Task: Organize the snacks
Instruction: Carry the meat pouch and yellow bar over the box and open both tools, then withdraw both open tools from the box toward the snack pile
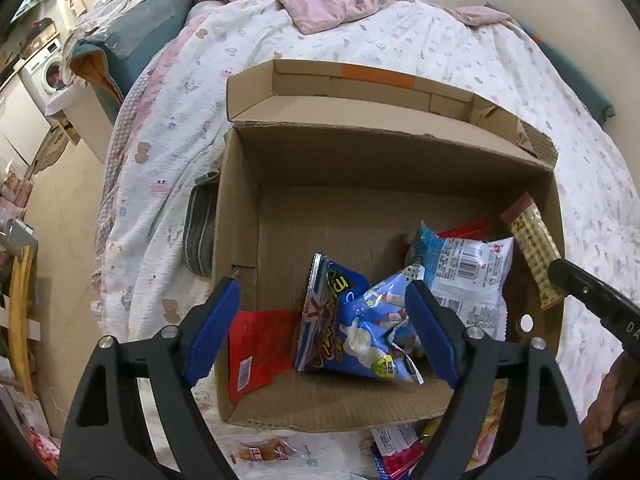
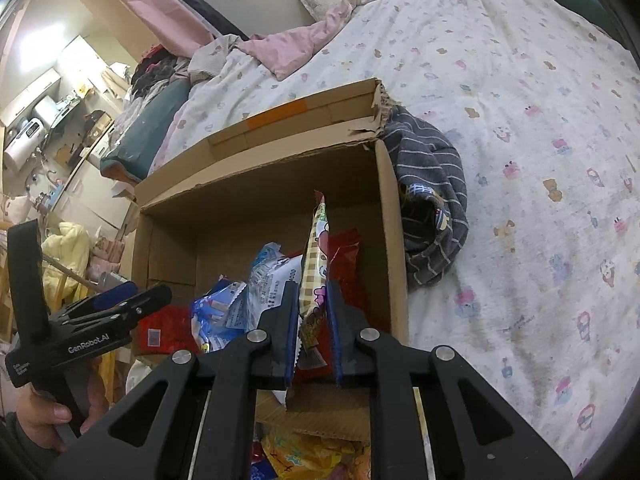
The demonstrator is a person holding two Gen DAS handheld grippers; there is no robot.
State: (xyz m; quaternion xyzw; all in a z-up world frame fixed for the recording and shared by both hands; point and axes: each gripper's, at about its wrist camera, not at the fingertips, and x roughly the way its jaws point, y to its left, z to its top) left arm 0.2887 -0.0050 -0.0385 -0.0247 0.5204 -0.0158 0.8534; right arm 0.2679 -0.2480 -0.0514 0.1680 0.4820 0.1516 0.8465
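Observation:
An open cardboard box [image 1: 384,136] [image 2: 256,168] sits on the bed with several snack bags inside. My left gripper [image 1: 322,285] hangs over its near left part, open, pads apart on either side of a blue snack bag [image 1: 372,328] that lies on the box floor. A red packet [image 1: 256,344] lies to the left of it and a white-and-blue bag [image 1: 468,272] to the right. My right gripper [image 2: 313,286] is shut on a long beige checkered snack packet [image 2: 314,248], upright by the box's right wall [image 1: 528,240].
A grey striped cloth [image 2: 432,200] lies against the box's right side, and a grey fold [image 1: 200,232] against its left. More loose snacks [image 1: 396,452] [image 2: 312,452] lie on the quilt in front of the box. A person's hand [image 2: 40,412] holds the left gripper's handle. Floor and clutter are left of the bed.

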